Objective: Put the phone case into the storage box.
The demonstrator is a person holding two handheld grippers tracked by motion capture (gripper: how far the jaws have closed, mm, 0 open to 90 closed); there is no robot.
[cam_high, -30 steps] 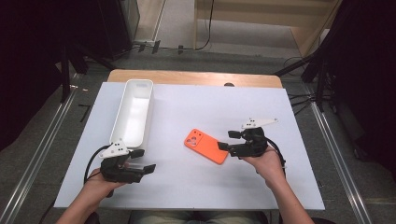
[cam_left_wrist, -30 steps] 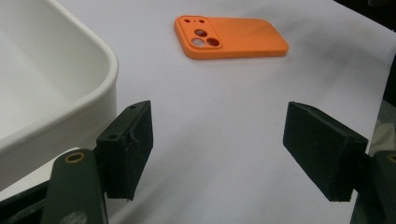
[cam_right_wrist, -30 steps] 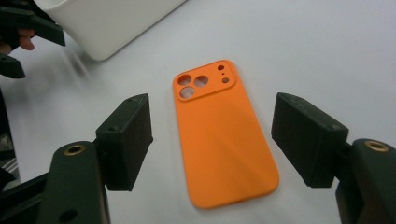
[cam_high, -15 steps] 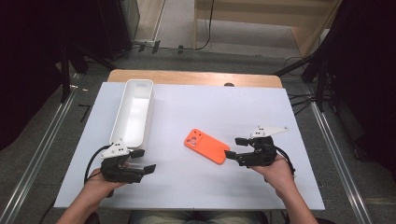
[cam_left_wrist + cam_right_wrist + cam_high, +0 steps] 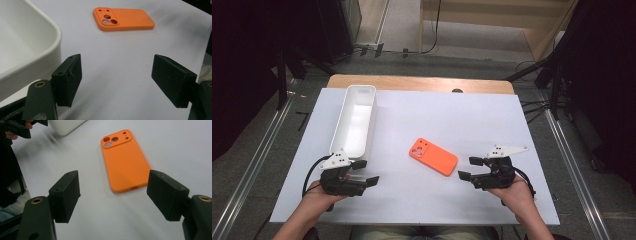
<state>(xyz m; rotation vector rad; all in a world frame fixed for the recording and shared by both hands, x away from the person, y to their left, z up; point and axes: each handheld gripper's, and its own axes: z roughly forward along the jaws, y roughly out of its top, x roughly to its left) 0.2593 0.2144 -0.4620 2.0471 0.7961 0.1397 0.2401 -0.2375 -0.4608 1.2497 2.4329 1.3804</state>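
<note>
An orange phone case [image 5: 433, 156] lies flat on the white table top, camera holes toward the tray. My right gripper [image 5: 470, 168] rests just right of the case, open, with nothing between its fingers; the case [image 5: 124, 160] lies a short way ahead of its jaws. My left gripper [image 5: 369, 172] sits at the near left, open and empty, next to the near end of a long white tray [image 5: 343, 145]. From the left gripper view the case [image 5: 122, 18] lies farther off and the tray's corner [image 5: 37, 40] is at the left.
The tray [image 5: 372, 107] runs from the near left toward the far edge and looks empty. A wooden strip [image 5: 422, 83] borders the table's far side. Dark stands and cables surround the table on the floor.
My right gripper has drawn back to the right and nearer the front edge, away from the orange case, which stays put. The left gripper has not moved.
</note>
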